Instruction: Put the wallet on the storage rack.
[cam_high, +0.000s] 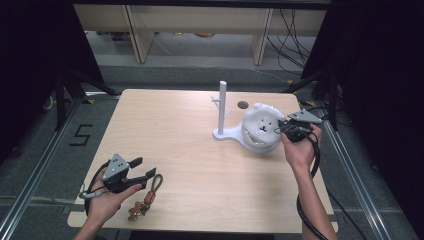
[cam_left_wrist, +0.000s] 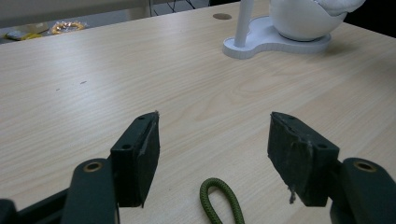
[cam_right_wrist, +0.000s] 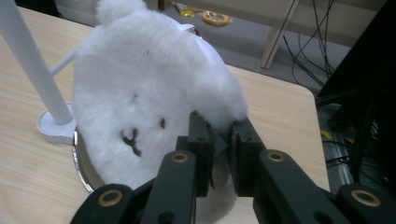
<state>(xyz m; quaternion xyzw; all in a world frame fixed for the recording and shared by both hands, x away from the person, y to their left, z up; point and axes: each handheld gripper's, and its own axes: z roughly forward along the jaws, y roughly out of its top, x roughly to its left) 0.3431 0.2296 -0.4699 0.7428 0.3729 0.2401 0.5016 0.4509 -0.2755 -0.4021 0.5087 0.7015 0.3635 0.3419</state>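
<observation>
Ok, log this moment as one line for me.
right gripper: jaws shut on white fluffy bear-face plush | plush over white bowl stand | left gripper: jaws open above green cord loop

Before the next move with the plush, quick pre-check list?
1. Right hand-held gripper shut on the edge of the white plush: ok.
2. Plush sits in the white bowl of the stand: ok.
3. Stand post upright, apart from the plush: ok.
4. Left hand-held gripper open, holding nothing: ok.
5. Green cord loop lies on the table between the left jaws, untouched: ok.
6. How firmly the plush is held: cannot tell.
</observation>
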